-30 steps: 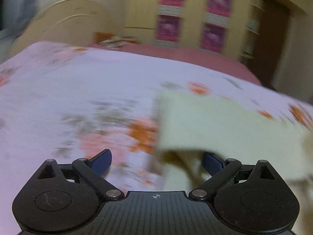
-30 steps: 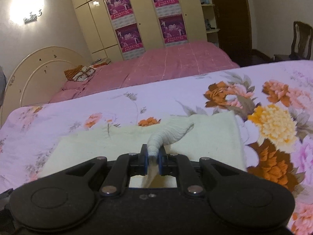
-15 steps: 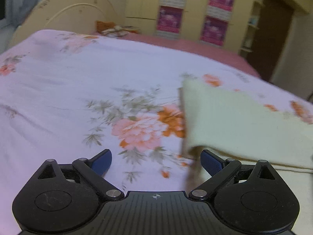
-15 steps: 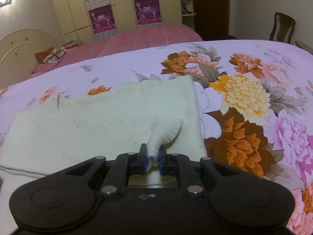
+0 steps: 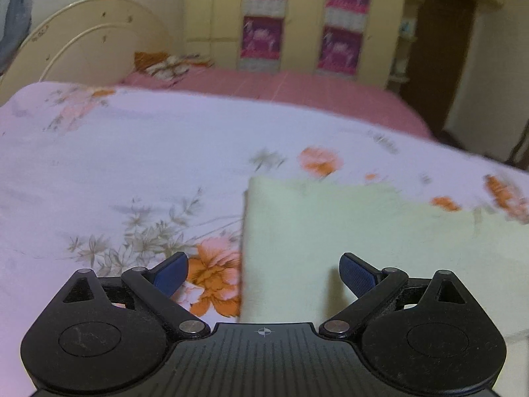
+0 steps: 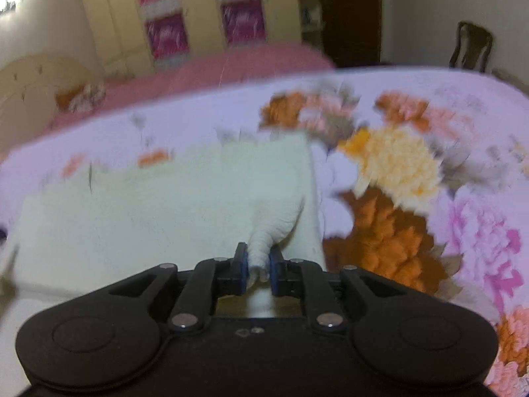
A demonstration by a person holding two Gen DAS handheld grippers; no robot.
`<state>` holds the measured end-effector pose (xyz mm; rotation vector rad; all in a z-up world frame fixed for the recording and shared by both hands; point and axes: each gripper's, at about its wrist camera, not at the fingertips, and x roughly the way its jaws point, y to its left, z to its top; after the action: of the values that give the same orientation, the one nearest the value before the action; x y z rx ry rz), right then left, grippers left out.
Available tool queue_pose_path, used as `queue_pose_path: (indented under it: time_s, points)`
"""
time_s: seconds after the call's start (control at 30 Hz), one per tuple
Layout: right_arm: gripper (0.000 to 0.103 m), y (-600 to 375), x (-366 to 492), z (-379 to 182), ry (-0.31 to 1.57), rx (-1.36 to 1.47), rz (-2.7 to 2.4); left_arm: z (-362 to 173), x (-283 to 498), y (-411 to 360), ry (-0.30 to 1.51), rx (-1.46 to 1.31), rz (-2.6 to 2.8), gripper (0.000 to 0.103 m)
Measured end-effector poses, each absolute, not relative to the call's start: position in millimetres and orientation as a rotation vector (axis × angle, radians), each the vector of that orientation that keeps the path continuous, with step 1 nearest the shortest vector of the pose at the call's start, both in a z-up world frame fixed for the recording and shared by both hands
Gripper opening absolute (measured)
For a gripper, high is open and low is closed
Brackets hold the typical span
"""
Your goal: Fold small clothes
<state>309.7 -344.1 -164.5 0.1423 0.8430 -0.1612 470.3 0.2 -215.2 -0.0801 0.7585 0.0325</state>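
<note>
A pale cream knitted garment (image 5: 347,231) lies folded flat on the floral bedsheet (image 5: 132,152). My left gripper (image 5: 263,273) is open, its blue pads apart, straddling the garment's left edge just above it. In the right wrist view the same garment (image 6: 165,205) spreads to the left. My right gripper (image 6: 258,266) is shut on a bunched ribbed part of the garment (image 6: 274,228) near its right edge.
A second bed with a pink cover (image 5: 297,89) stands behind, with a cream headboard (image 5: 89,46) and a pillow (image 5: 168,64). Wardrobe doors with magenta posters (image 5: 301,20) line the back wall. A dark chair (image 6: 471,46) stands at far right.
The left gripper has shifted right so the garment's left edge now lies between its open fingers. The right gripper has stayed shut on the ribbed part and moved slightly; the view is blurred.
</note>
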Motion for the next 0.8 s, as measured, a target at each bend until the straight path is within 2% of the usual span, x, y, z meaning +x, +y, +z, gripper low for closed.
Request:
queue_pose_path:
  time_s: [0.03,0.07,0.17,0.33,0.53,0.63,0.73,0.8]
  points:
    - [0.017,-342.8,309.7,-161.2,0.846,0.127,-0.160,-218.9,475.0,2.4,0.772,-0.088,0.046,0.097]
    - [0.024,-343.3,308.2,-157.5,0.840,0.130,-0.163,-220.6,477.7,5.0,0.773,-0.098,0.058,0.097]
    - [0.028,-349.3,299.3,-146.1,0.773,0.147,-0.205,-221.9,487.9,11.4,0.768,-0.110,0.082,0.097]
    - [0.028,-340.0,314.4,-140.3,0.727,0.129,-0.176,-227.9,515.1,15.4,0.771,-0.090,0.121,0.097]
    - [0.031,-332.7,339.3,-168.6,0.816,0.030,-0.182,-230.8,534.7,18.0,0.770,-0.097,0.122,0.097]
    - [0.034,-347.1,333.9,-163.8,0.804,0.102,-0.197,-221.3,521.8,20.8,0.743,-0.111,0.091,0.097]
    - [0.052,-354.2,323.1,-154.8,0.756,0.163,-0.199,-221.7,514.5,14.6,0.731,-0.043,0.062,0.097]
    - [0.054,-356.6,320.1,-155.6,0.748,0.155,-0.225,-224.7,515.8,12.7,0.740,-0.034,0.062,0.097]
